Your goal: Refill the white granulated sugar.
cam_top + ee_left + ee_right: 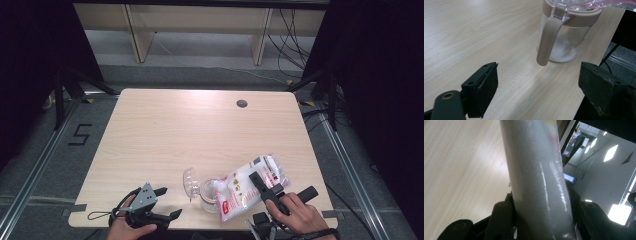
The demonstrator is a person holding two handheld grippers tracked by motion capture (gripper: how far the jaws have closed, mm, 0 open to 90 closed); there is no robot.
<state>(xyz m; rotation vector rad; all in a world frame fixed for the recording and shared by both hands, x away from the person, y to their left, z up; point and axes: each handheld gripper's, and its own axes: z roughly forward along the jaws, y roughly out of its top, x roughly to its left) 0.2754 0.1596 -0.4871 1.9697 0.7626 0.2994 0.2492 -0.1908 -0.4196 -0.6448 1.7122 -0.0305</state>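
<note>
Clear jar (208, 192) at lower centre of the high view, standing near the table's near edge; glass-like round wall, beige plastic collar around the mouth, and a low heap of white granules lying on its bottom, well seen in the left gripper view at upper right (564, 37). Its clear domed lid (190, 182) is swung open to the left of the mouth, standing up on edge. A smooth beige handle (547, 40), rounded at the tip, hangs down from a clear hinge piece at the collar, toward the camera. White plastic bag (250, 186), glossy, with red and grey print, lies tilted at lower right of the high view, lower end over the jar's mouth, upper end raised to the right; contents look white through the film. Right gripper (265, 186) at lower right is clamped on the bag's middle; in the right gripper view the bag (539, 175) rises as a smooth, shiny pale column pinched between the black jaws at the bottom of the frame. Left gripper (162, 202) at lower left of the high view, grey three-cornered plate on top, jaws spread wide and holding nothing; in its own view the two matte black pads (484, 87) stand apart at the lower corners with bare tabletop between, the jar just beyond. Table (170, 130) is pale wood-grain laminate, rounded corners, with a small dark round grommet (242, 103) at upper centre.
</note>
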